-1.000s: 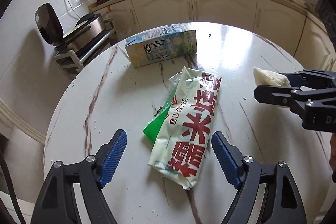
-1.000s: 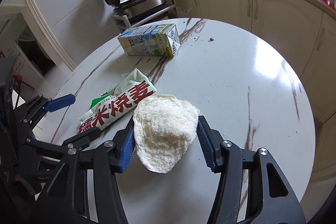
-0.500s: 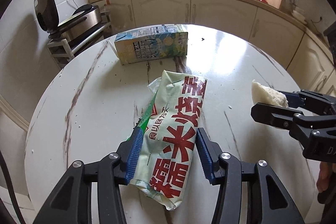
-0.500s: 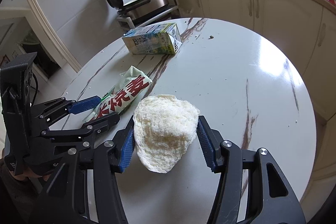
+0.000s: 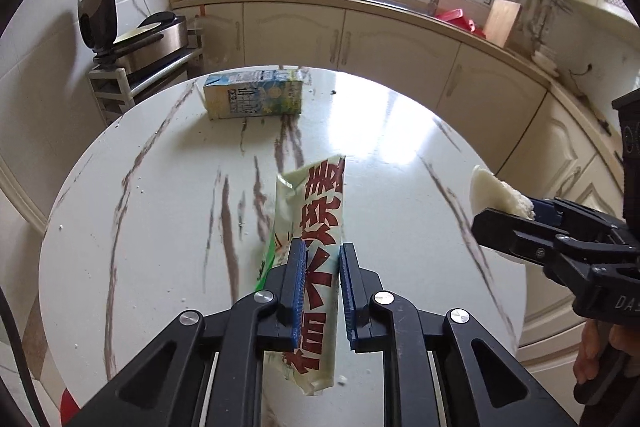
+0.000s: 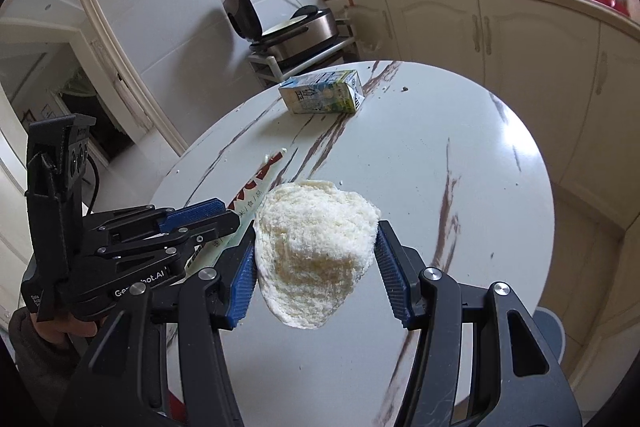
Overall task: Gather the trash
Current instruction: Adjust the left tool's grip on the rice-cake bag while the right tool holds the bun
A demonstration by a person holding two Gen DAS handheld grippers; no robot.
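Note:
My left gripper (image 5: 320,259) is shut on a pale green food wrapper with red characters (image 5: 316,211) and holds it lifted above the round marble table (image 5: 160,187). My right gripper (image 6: 316,251) is shut on a white crumpled wad (image 6: 314,247) held above the table. The wad also shows at the right of the left wrist view (image 5: 492,195). The left gripper with the wrapper (image 6: 256,191) shows at the left of the right wrist view. A milk carton (image 5: 254,99) lies on its side at the table's far edge (image 6: 322,95).
Cream cabinets and a counter (image 5: 360,39) curve behind the table, with a sink and window. A grill appliance on a white rack (image 5: 140,43) stands at the left. Small crumbs (image 5: 332,91) lie near the carton.
My left gripper closed on the wrapper and lifted it off the table. Both grippers rose and pulled back. The right gripper still holds the wad.

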